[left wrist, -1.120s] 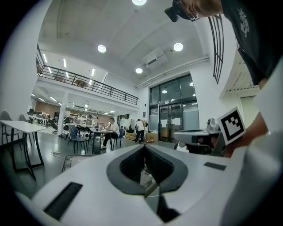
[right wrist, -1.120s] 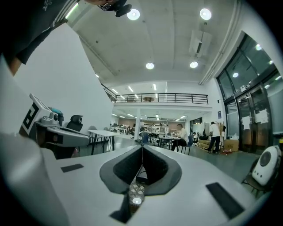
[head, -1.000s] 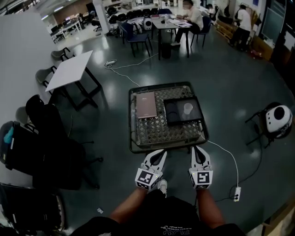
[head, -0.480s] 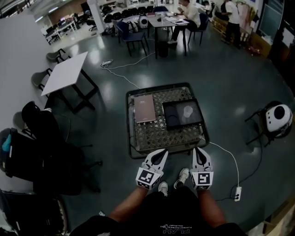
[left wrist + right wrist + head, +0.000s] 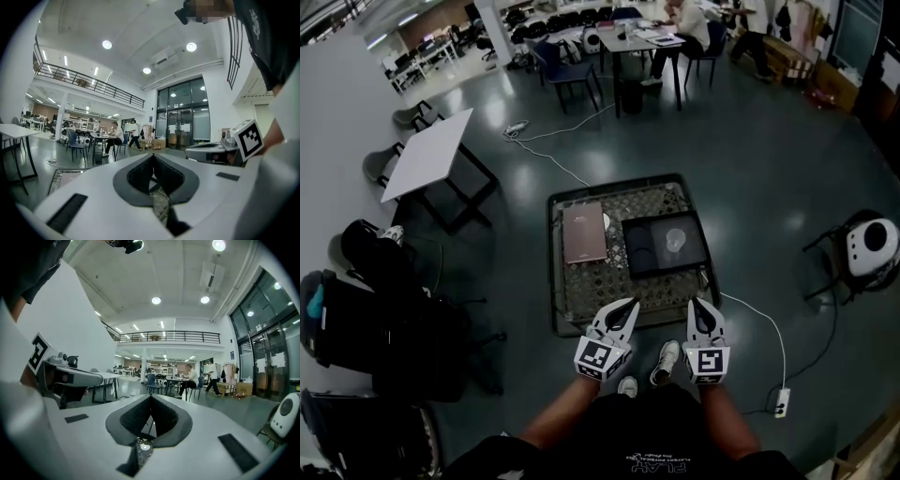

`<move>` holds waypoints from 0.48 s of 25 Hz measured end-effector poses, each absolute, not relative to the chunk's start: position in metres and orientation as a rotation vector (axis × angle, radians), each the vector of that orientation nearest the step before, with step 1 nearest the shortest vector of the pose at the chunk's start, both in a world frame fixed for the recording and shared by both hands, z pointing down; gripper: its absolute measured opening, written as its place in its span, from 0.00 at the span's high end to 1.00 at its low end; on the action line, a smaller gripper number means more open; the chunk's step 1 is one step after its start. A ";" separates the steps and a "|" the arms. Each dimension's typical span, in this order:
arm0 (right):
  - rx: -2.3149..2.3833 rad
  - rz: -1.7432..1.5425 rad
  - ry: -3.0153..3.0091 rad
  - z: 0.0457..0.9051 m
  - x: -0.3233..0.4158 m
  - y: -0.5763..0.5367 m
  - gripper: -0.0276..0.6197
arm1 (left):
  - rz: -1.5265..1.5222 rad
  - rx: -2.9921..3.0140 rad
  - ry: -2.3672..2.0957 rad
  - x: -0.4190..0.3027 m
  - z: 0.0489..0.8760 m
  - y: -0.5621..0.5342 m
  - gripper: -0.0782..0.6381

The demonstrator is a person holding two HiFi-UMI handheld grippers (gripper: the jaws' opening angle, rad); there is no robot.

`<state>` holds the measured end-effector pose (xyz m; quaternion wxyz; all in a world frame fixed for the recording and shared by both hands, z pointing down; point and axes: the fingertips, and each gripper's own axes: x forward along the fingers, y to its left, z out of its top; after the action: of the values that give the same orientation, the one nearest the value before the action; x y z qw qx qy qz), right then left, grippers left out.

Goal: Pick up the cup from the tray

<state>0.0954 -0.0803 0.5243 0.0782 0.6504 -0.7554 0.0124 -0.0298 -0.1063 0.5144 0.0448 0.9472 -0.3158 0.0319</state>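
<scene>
A clear cup (image 5: 675,240) stands upright on a black tray (image 5: 647,262), which lies on the right half of a low mesh-topped table (image 5: 609,295). Both grippers are held side by side short of the table's near edge, well apart from the cup. My left gripper (image 5: 627,306) is shut with nothing in it, its tips meeting in the left gripper view (image 5: 153,155). My right gripper (image 5: 701,304) is likewise shut and empty, and in the right gripper view (image 5: 151,397) its pads meet. Through that gripper's jaws a small piece of the cup shows.
A brown notebook (image 5: 583,232) lies on the table's left half. A white table (image 5: 427,155) and black chairs (image 5: 384,300) stand to the left. A white round device (image 5: 870,246) sits on a chair at right. A cable runs to a power strip (image 5: 781,403). People sit at a far table (image 5: 647,37).
The table with tray and cup has come nearer and shifted slightly left in the head view. A shoe now shows between the grippers. Both grippers stay shut.
</scene>
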 end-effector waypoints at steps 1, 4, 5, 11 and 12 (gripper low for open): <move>1.939 0.035 -2.264 0.525 0.100 -0.087 0.95 | 0.092 2.893 -0.963 -0.024 0.514 -0.112 0.88; 1.923 0.059 -2.273 0.537 0.118 -0.109 0.95 | 0.104 2.881 -0.984 -0.007 0.519 -0.133 0.88; 1.919 0.079 -2.263 0.542 0.125 -0.116 0.95 | 0.116 2.875 -0.996 -0.002 0.523 -0.140 0.88; 1.838 0.139 -2.276 0.566 0.151 -0.155 0.95 | 0.163 2.828 -1.070 0.021 0.536 -0.172 0.88; 1.820 0.145 -2.283 0.566 0.154 -0.162 0.95 | 0.169 2.820 -1.083 0.024 0.537 -0.176 0.88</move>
<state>0.1536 -0.1622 0.5659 0.1087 0.6189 -0.7764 0.0493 0.0239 -0.1762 0.5372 0.0580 0.9305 -0.3574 0.0557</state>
